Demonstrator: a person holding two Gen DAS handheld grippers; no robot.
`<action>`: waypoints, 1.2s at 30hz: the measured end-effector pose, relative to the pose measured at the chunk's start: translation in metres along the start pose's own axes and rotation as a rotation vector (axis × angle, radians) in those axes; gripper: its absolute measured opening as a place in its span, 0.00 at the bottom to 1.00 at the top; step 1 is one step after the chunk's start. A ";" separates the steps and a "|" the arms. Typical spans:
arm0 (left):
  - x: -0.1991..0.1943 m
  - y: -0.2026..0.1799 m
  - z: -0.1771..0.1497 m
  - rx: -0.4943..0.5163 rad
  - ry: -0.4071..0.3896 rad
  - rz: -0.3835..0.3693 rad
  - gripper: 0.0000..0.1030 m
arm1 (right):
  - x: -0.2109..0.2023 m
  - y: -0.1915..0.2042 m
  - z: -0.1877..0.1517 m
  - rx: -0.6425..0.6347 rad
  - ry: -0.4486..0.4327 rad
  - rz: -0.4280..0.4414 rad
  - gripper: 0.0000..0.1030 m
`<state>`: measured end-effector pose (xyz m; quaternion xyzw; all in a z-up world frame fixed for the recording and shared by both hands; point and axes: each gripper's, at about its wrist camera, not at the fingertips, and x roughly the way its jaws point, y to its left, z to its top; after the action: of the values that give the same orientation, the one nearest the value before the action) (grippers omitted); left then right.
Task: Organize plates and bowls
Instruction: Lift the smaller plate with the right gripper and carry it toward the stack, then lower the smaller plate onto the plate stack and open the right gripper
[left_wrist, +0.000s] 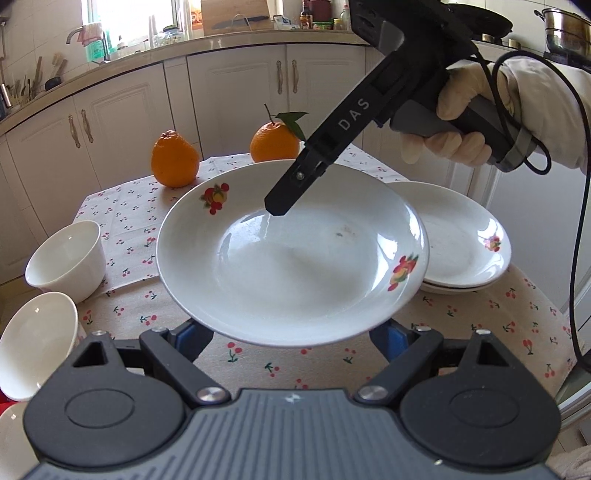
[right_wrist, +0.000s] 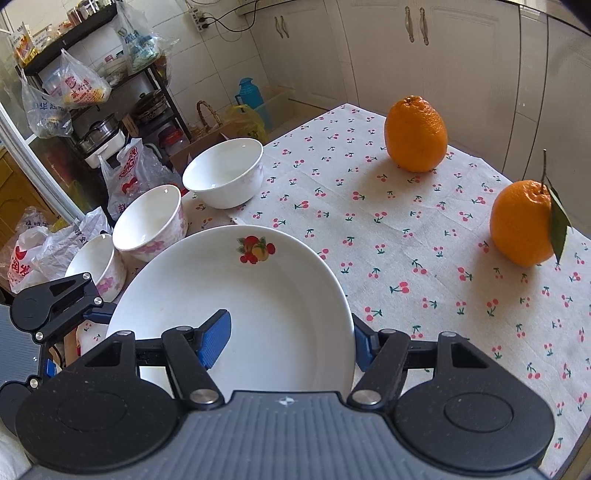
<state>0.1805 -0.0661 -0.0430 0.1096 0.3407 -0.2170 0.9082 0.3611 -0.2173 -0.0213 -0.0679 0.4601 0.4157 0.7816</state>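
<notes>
- Plate (left_wrist: 291, 258) is lifted off the table, held level over the cherry-print cloth (left_wrist: 122, 218); white, deep, with fruit prints on the rim.
- Right gripper (right_wrist: 288, 339): blue left pad (right_wrist: 216, 338) lies on the plate's inner face, the other finger sits outside the right rim. Fingers look clamped across the rim.
- In the left wrist view the right gripper comes down from the upper right, its tip on the plate's far inner slope; a gloved hand (left_wrist: 461, 122) holds the handle, and a black cable (left_wrist: 576, 229) loops off it.
- Left gripper (left_wrist: 291, 339): both blue pads sit under the plate's near edge, spread wide to either side. Fingers are apart, not pinching anything. Whether they touch the underside I cannot tell.
- Plate stack (left_wrist: 465, 236) sits on the cloth just right of the held plate, partly hidden behind its rim; same fruit print.
- Three bowls along the left table edge: plain bowl (right_wrist: 223, 171) farthest, pink-flower bowl (right_wrist: 149, 221) next, a third bowl (right_wrist: 98, 264) nearest, touching the second.
- Two oranges at the far side of the cloth, well apart: bumpy orange (left_wrist: 173, 158) on the left, leafy orange (left_wrist: 275, 142) just behind the plate's far rim.
- Cabinets (left_wrist: 236, 96) and a cluttered counter run behind the table.
</notes>
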 end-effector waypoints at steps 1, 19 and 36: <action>-0.001 -0.003 0.001 0.005 0.000 -0.010 0.88 | -0.004 0.000 -0.003 0.005 -0.006 -0.003 0.70; 0.016 -0.061 0.013 0.142 0.023 -0.183 0.88 | -0.065 -0.028 -0.086 0.161 -0.072 -0.126 0.70; 0.035 -0.086 0.023 0.185 0.044 -0.240 0.88 | -0.081 -0.056 -0.128 0.249 -0.081 -0.170 0.70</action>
<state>0.1774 -0.1608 -0.0537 0.1558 0.3497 -0.3519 0.8542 0.2973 -0.3638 -0.0463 0.0080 0.4687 0.2903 0.8343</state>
